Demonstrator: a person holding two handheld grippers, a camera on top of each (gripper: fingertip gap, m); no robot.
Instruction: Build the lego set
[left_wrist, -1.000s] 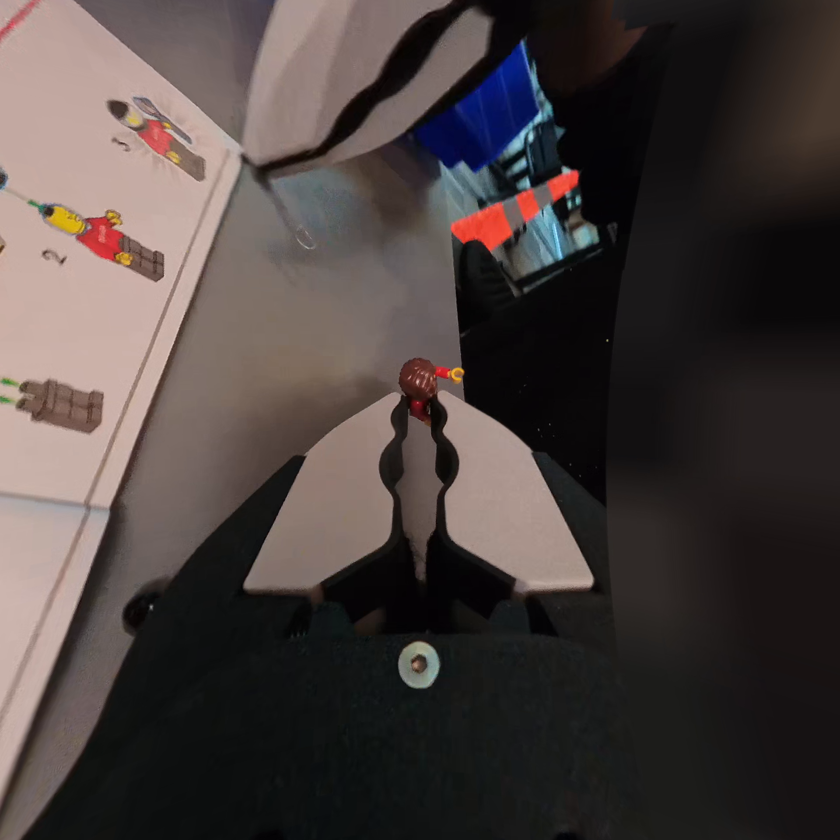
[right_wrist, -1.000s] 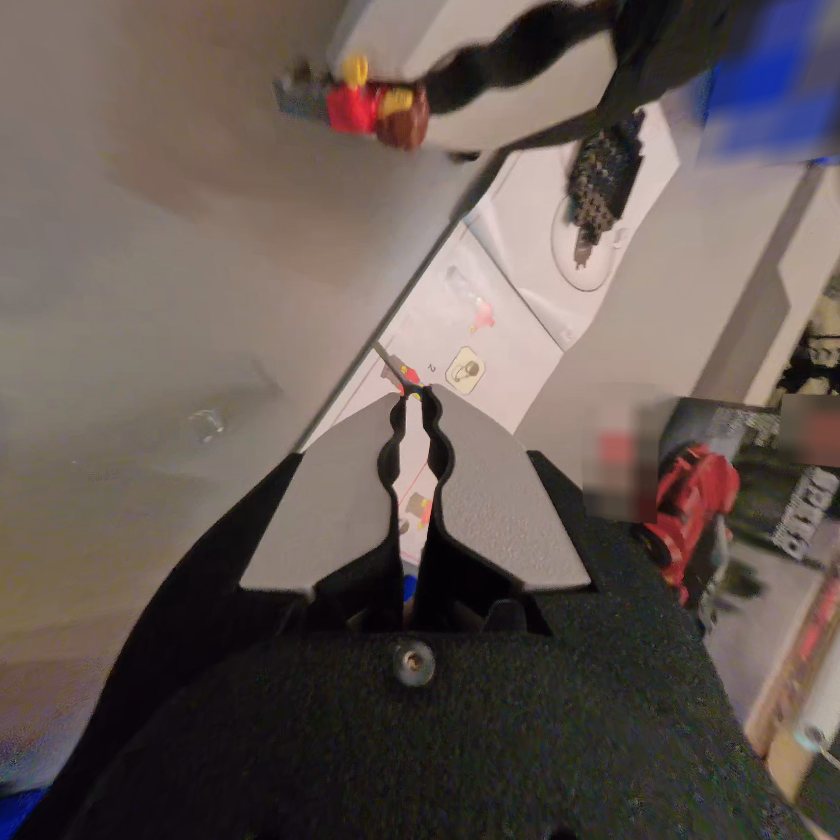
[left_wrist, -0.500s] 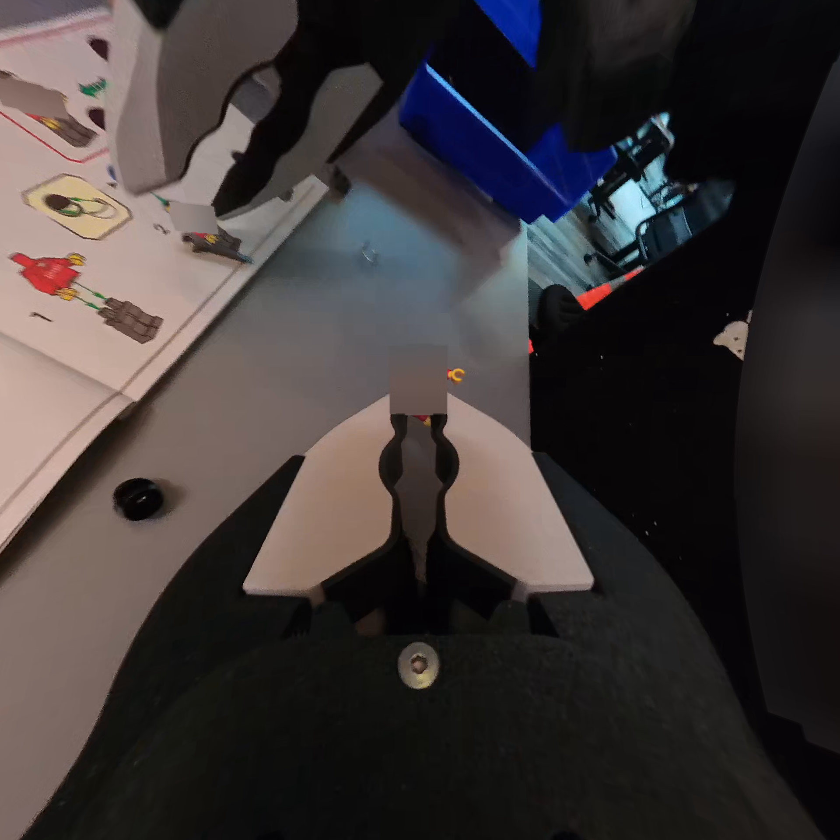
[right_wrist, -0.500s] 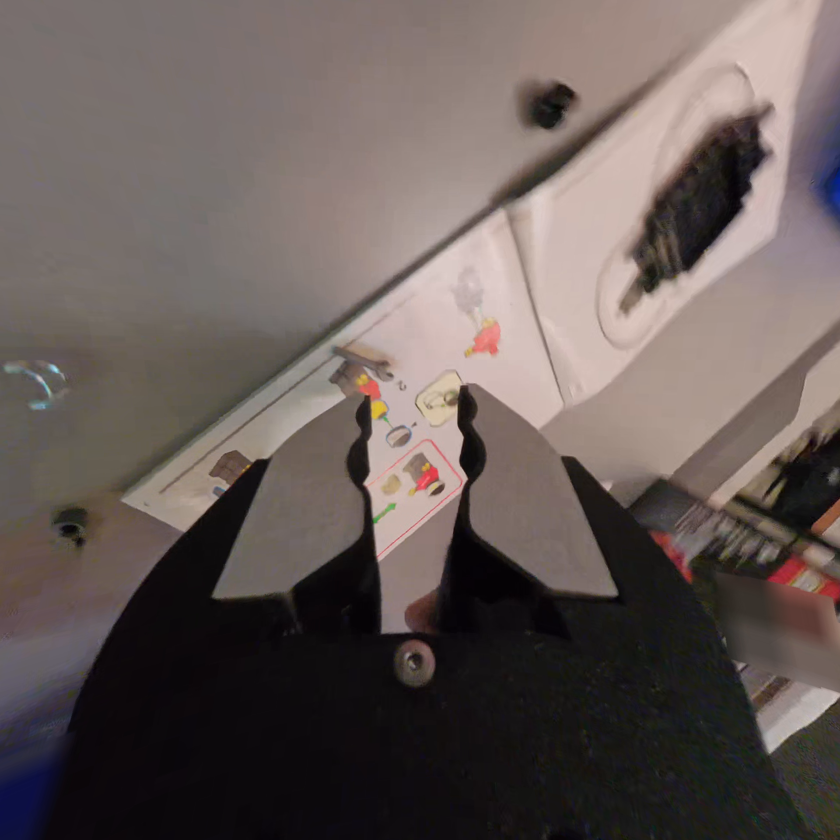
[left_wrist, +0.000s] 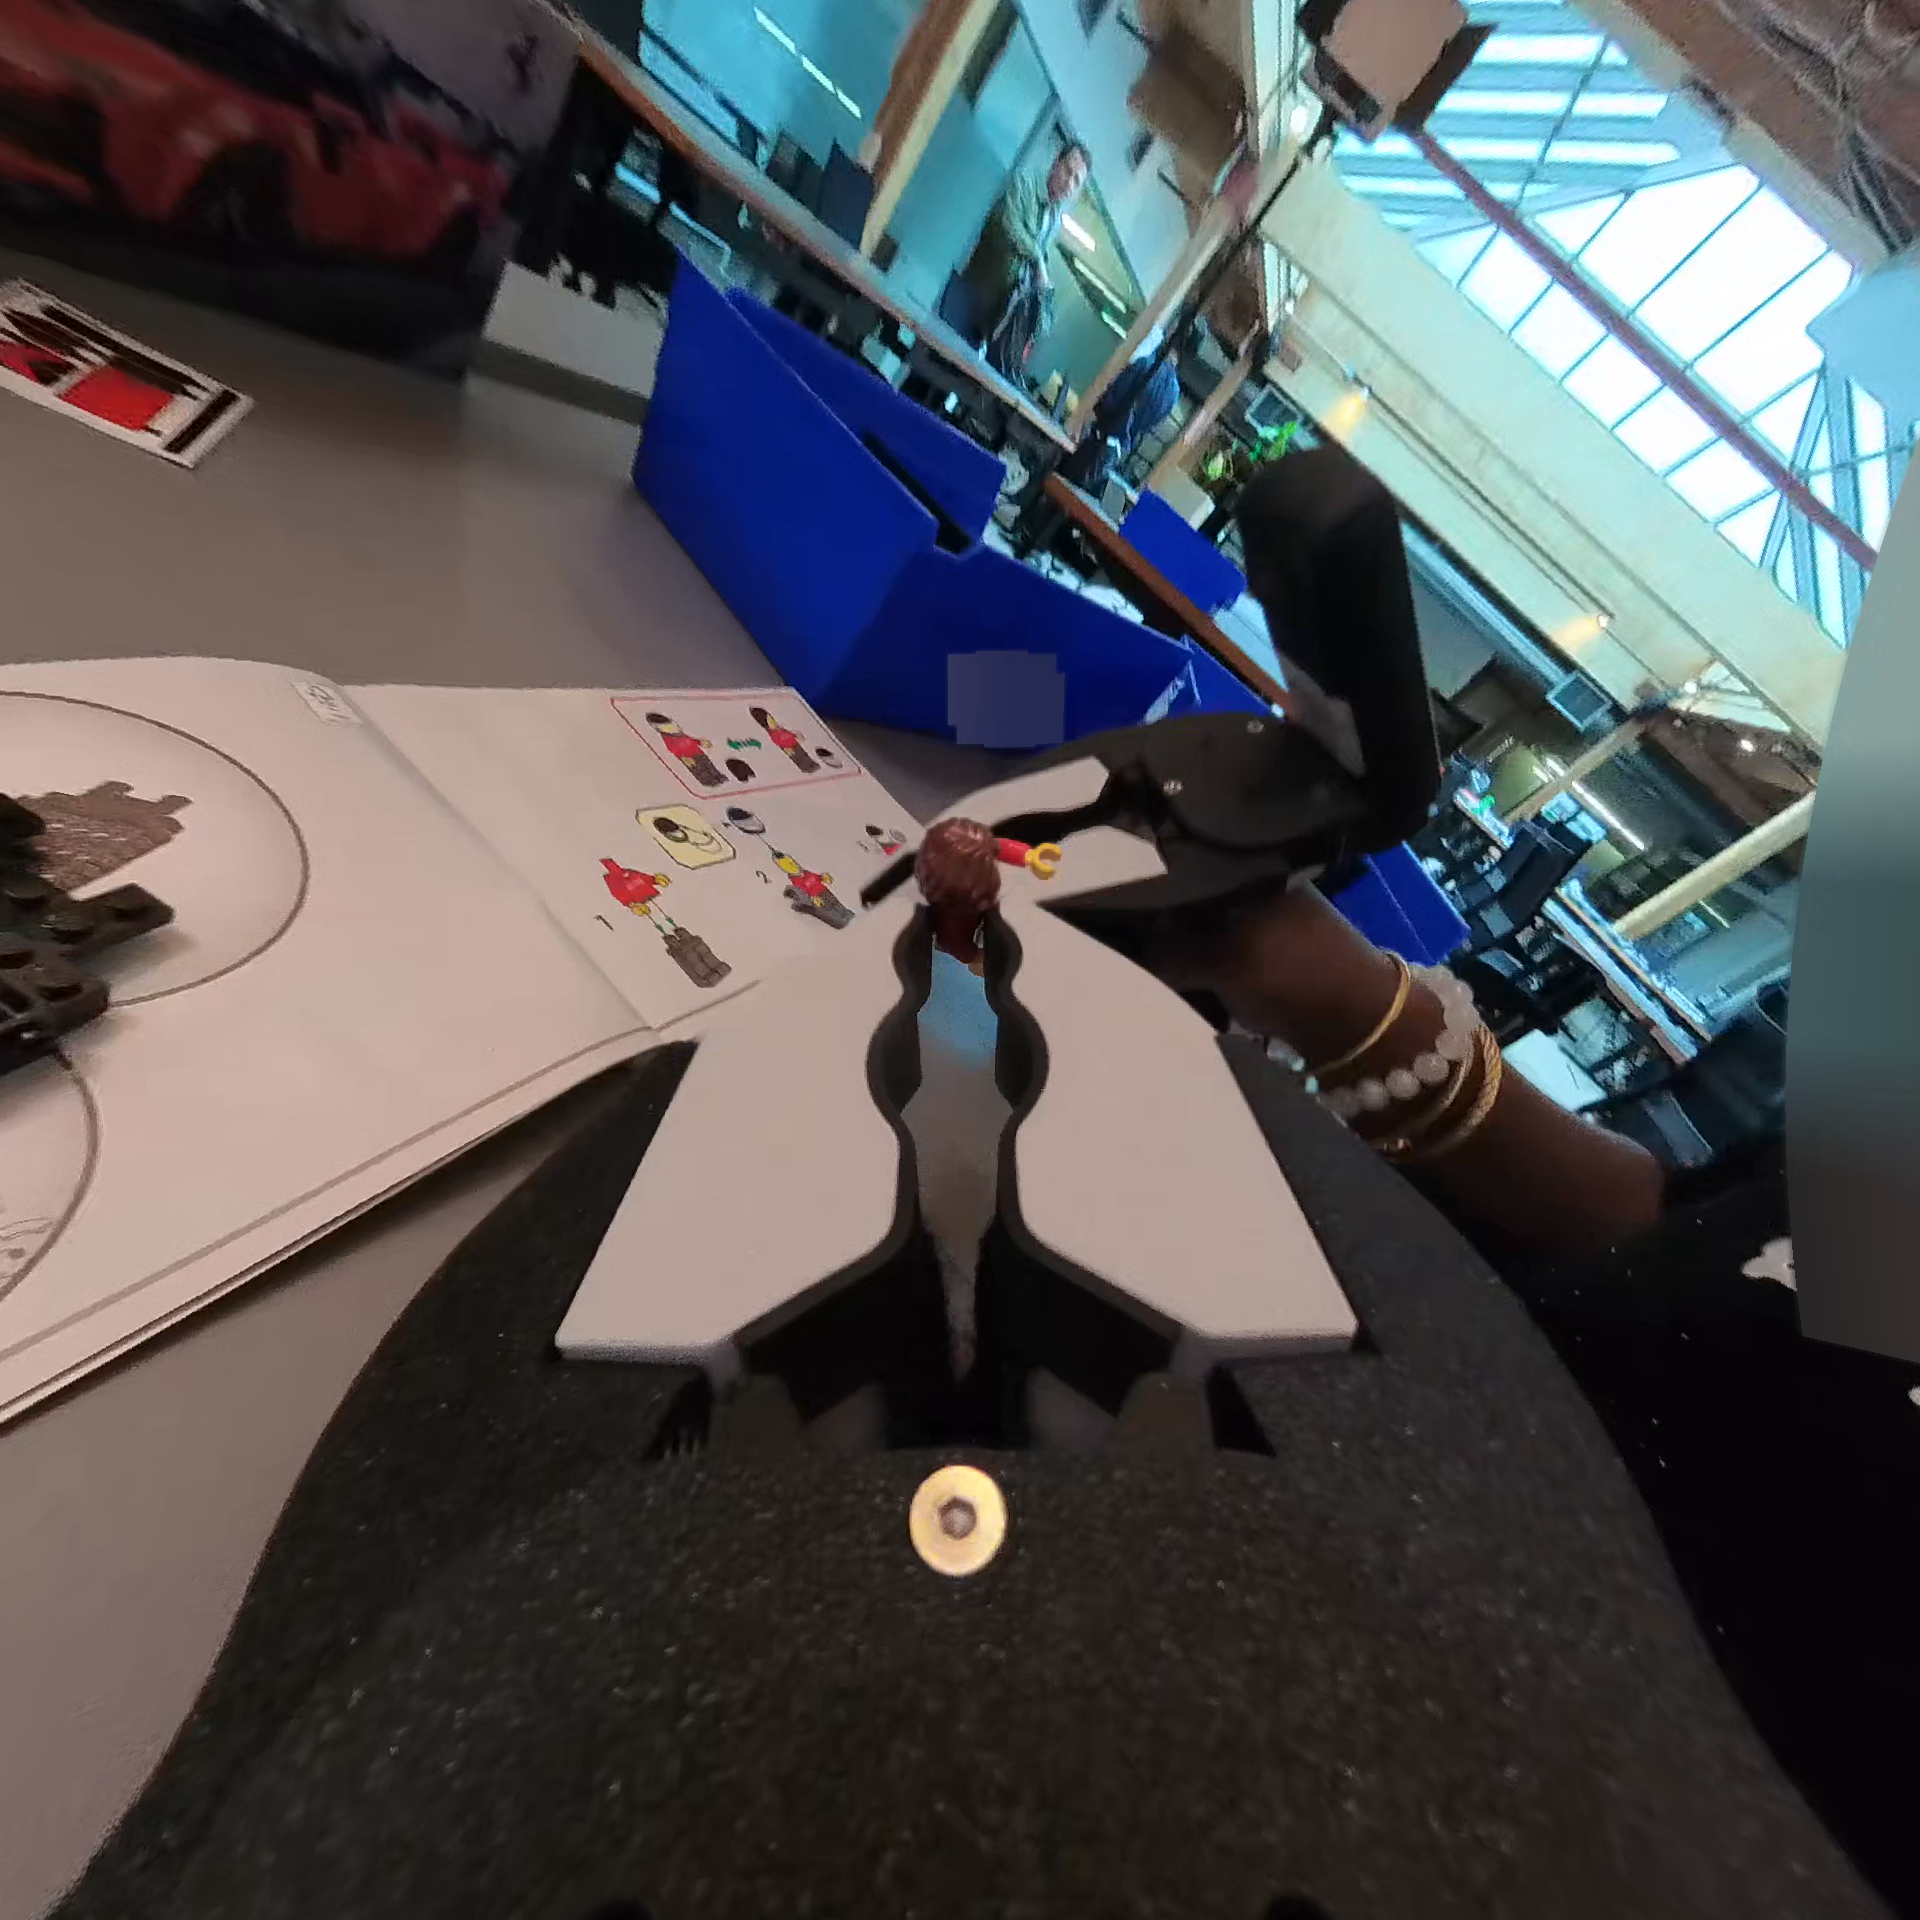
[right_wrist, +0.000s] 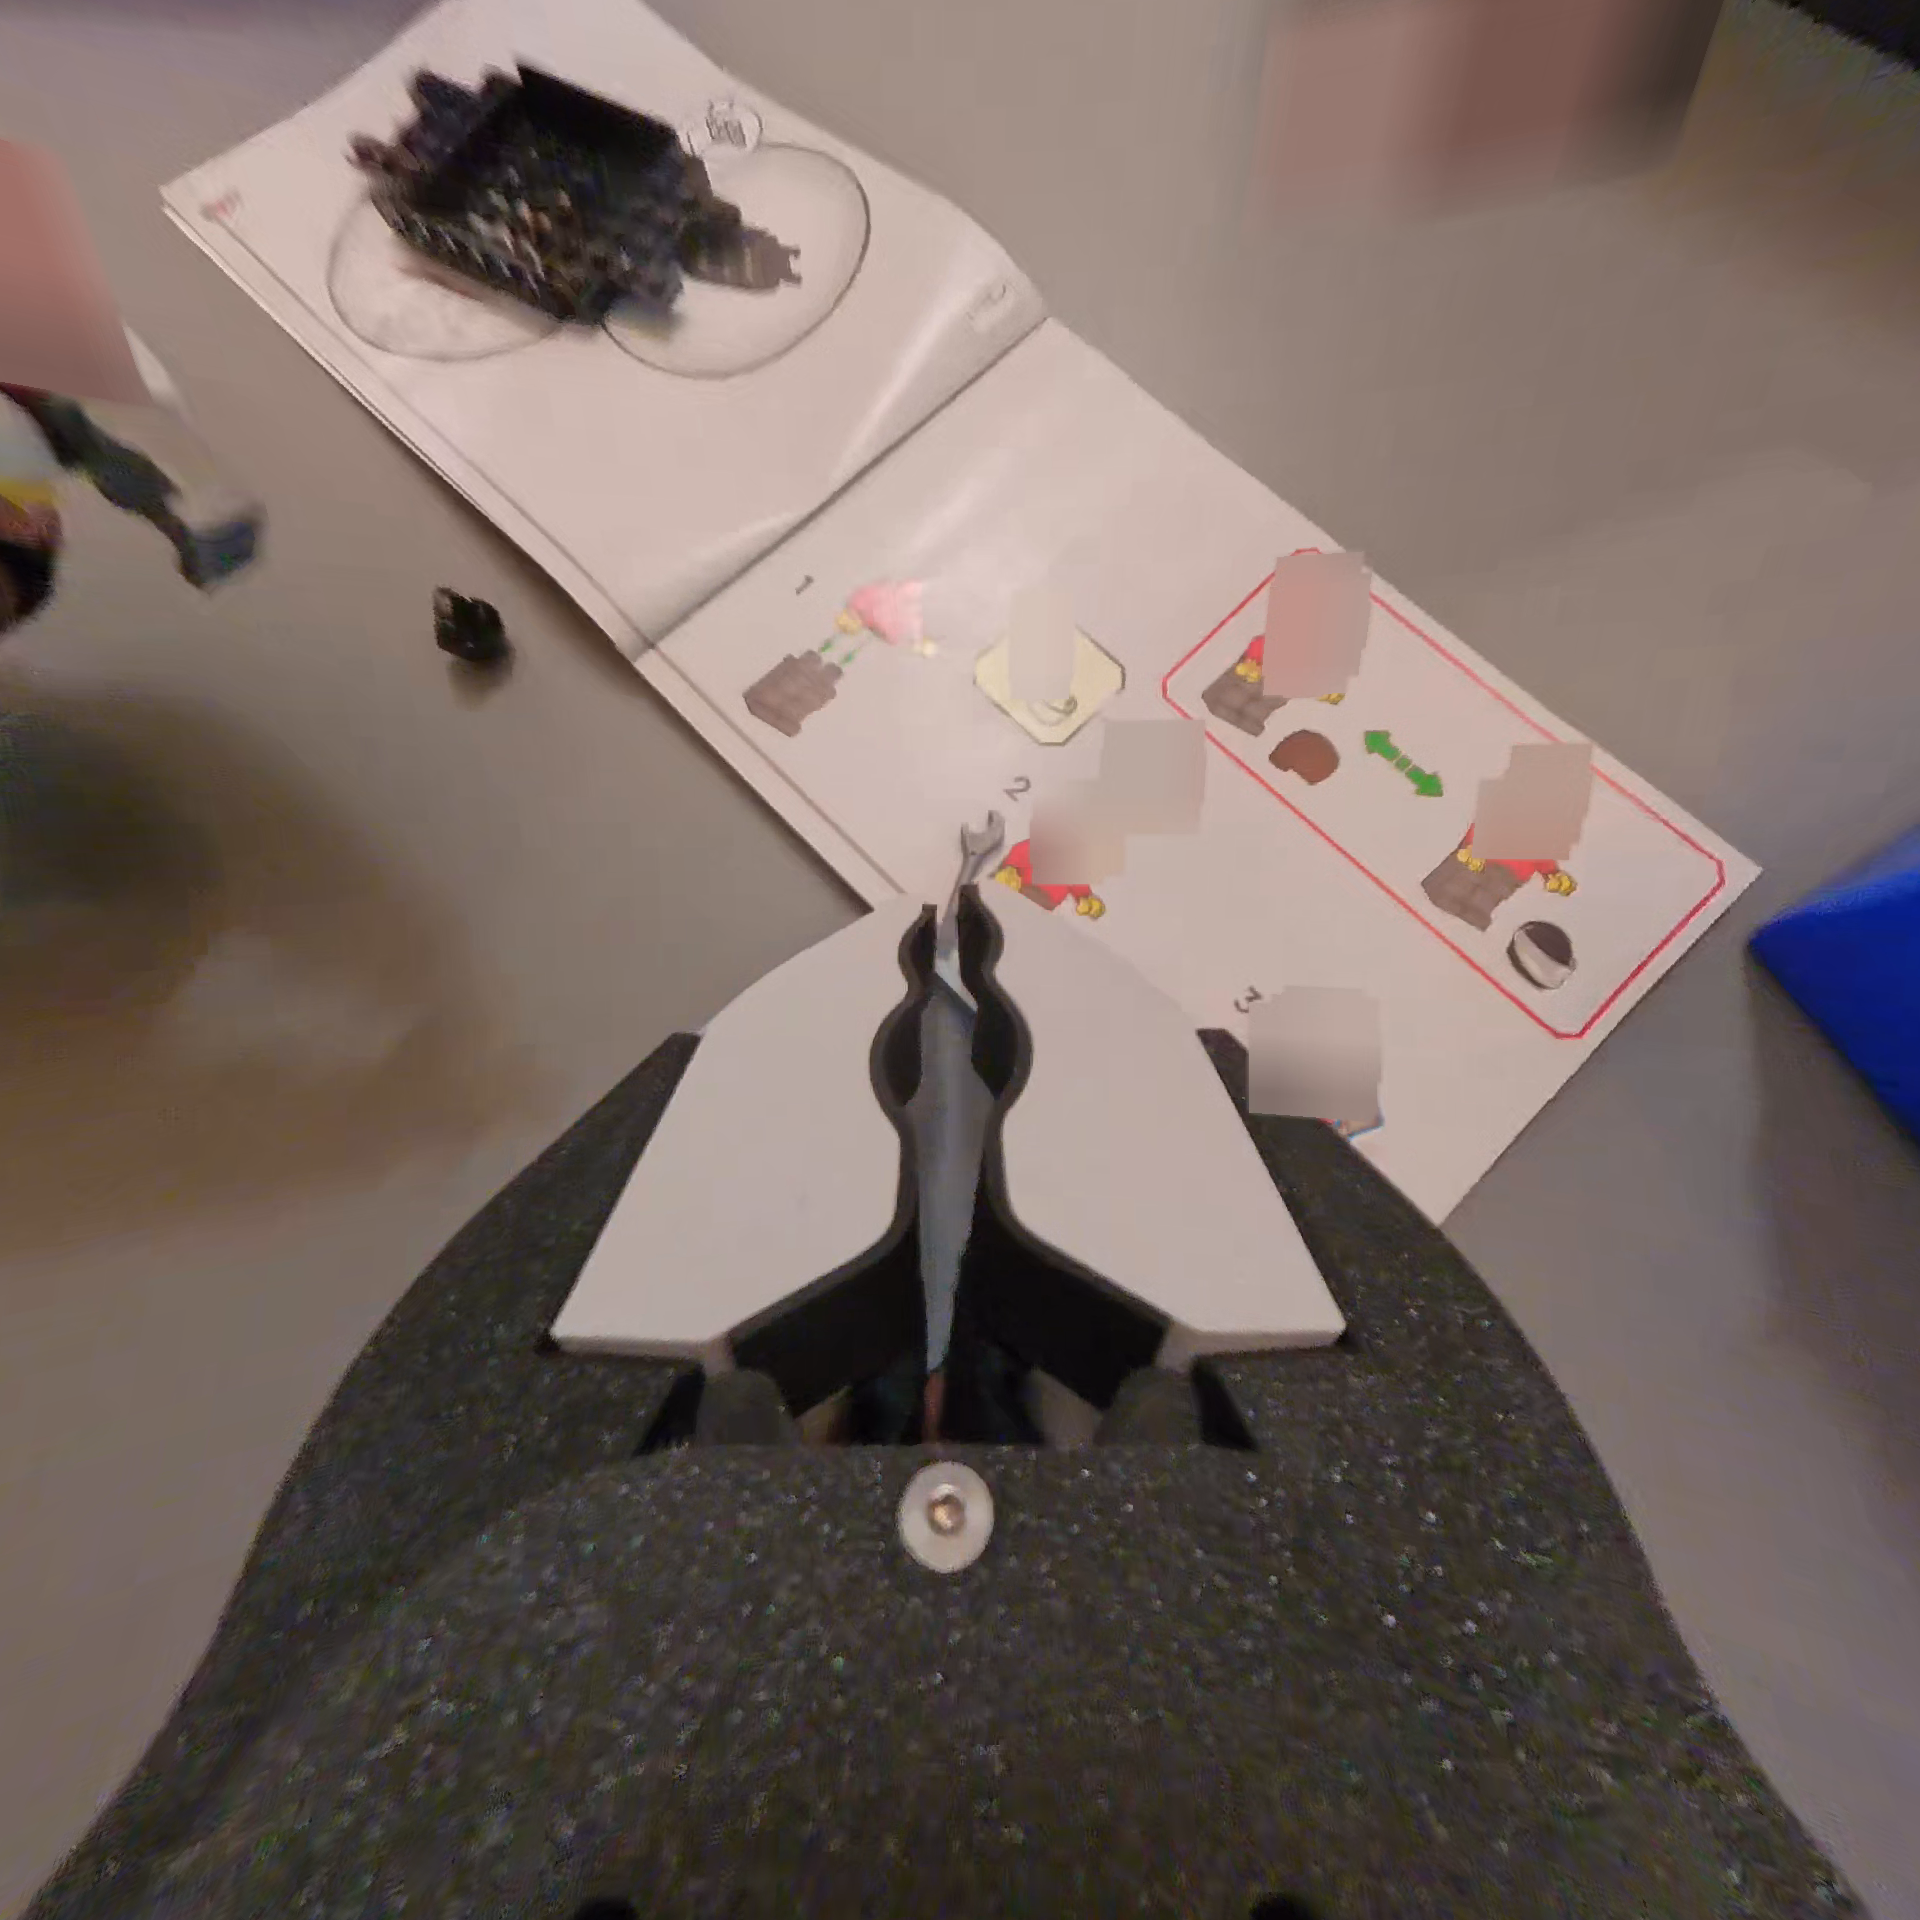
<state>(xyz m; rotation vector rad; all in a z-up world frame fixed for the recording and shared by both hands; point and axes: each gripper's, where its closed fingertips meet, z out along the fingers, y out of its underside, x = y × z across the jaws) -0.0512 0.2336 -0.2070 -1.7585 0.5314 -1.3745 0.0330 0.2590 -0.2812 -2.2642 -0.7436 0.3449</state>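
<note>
My left tongs (left_wrist: 958, 930) were pinched on a small toy figure (left_wrist: 956, 883) with brown moulded hair, a red torso and a yellow claw hand, its body wedged between the wavy black pads. My right tongs (right_wrist: 948, 914) stood nearly shut on a tiny grey toy wrench (right_wrist: 975, 850), whose open head stuck out past the tips. Both hovered over a smooth, matte grey table (right_wrist: 520, 883). On it lay an open white instruction booklet (right_wrist: 935, 520) with a heap of black bricks (right_wrist: 561, 208) on its far page, and a loose black piece (right_wrist: 470, 623) just beside it. A glossy blue plastic bin (left_wrist: 831, 520) stood beyond; I could not see its contents. Behind was a bright hall with skylights.
</note>
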